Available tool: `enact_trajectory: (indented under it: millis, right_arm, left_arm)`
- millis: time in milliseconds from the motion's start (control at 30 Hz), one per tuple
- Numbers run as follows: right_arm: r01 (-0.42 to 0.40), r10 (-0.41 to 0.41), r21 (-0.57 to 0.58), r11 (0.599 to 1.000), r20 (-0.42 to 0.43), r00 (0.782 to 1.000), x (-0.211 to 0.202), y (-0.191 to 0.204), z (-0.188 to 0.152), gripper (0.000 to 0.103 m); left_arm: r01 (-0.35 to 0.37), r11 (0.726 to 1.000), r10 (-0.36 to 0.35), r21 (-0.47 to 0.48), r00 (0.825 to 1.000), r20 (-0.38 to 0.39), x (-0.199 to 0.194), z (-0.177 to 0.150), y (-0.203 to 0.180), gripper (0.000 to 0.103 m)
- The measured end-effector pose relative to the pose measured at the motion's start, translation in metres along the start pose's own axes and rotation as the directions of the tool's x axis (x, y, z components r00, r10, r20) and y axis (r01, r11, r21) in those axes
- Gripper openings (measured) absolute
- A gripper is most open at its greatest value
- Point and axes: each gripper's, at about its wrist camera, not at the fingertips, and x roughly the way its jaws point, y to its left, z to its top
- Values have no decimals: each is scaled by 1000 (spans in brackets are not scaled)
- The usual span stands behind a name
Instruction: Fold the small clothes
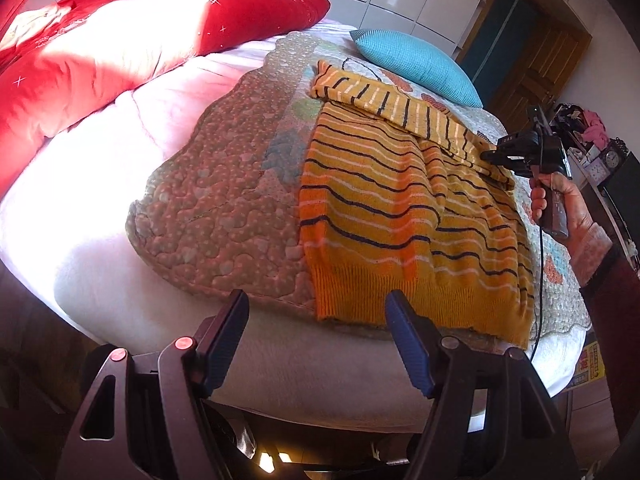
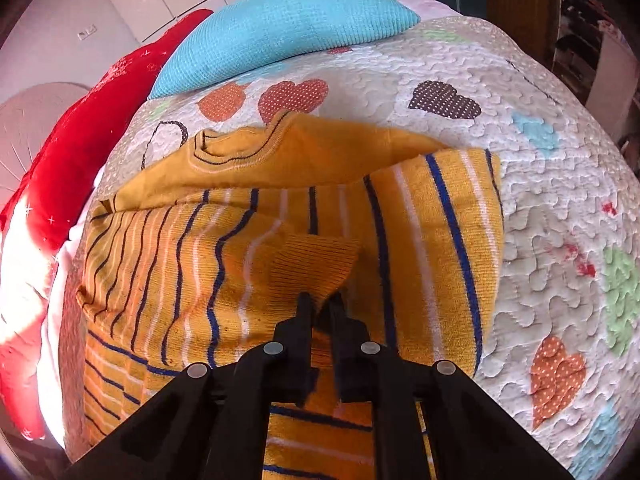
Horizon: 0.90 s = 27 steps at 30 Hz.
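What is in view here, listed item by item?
sweater: one, mustard with dark and white stripes, flat on quilt, sleeve folded across
quilt: one, pale with hearts, on bed
pillow: one, turquoise, beyond sweater
red bedding: one, red, far left of bed
clock: one, dark, on cluttered shelf at right
left tool: open, above bed edge near hem
right tool: shut on sweater cuff
hand: one, grips right tool's handle

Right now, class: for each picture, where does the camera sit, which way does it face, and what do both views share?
Left wrist: behind the open left gripper, facing the striped sweater; a hand holds the right gripper.
Right wrist: behind the right gripper, pinching a sleeve cuff.
Shared: sweater, blue pillow, red pillow, quilt.
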Motion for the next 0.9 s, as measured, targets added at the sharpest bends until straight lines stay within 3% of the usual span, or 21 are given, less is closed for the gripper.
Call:
enact_trajectory:
  millis: [67,100,200,233,267,333,367,400,467,567,667,767,900]
  right_arm:
    - [41,-40,-41,998,23,999,-2,0,3,7]
    - [78,-77,-31,996,27,997,-4,-6,6,1]
    - [273,-273,0,962,43,961,-3,-26,13,1]
    - [284,-284,12,959,33,958,-3,-32,12,2]
    - [243,-244,22,970,14,970,-5,-37,10,3]
    - [152,-152,21,988,2,988,-19,-40,3,19]
    - [119,-119,10,993,9,993,-30,-40,-4,41]
    - [82,-82,-3,997,23,996,-44,-40,-12,55]
    - [21,-19,-36,999,40,999,-75,-44,-30,59]
    - [-9,11,-83,996,29,1000,-114,-52,-64,63]
    - [-69,69,-65,996,-4,998,-139,-75,-103,68]
    - [-163,162,-3,987,-28,986,-146,-96,-148,68]
    - [-292,295,92,952,-20,955,-130,-106,-198,68]
  left_arm:
    - [4,1000,-4,0,1000,1,4,3,2,70]
    - [9,1000,-9,-2,1000,2,6,5,3,70]
    - [9,1000,-9,-2,1000,3,11,12,4,70]
    - [6,1000,-6,-2,1000,0,13,14,4,70]
    - [4,1000,-4,0,1000,3,14,16,4,70]
    - [-7,1000,7,8,1000,16,15,19,2,70]
    - [-14,1000,13,11,1000,18,15,21,2,70]
    - [-14,1000,13,13,1000,20,15,24,3,70]
    - [-5,1000,5,2,1000,25,15,29,8,70]
    - [22,999,-21,-25,999,39,17,38,18,70]
    - [61,997,-60,-57,998,32,28,50,29,69]
    - [140,987,-140,-74,990,7,45,61,33,69]
    - [226,970,-232,-91,970,-67,77,74,28,69]
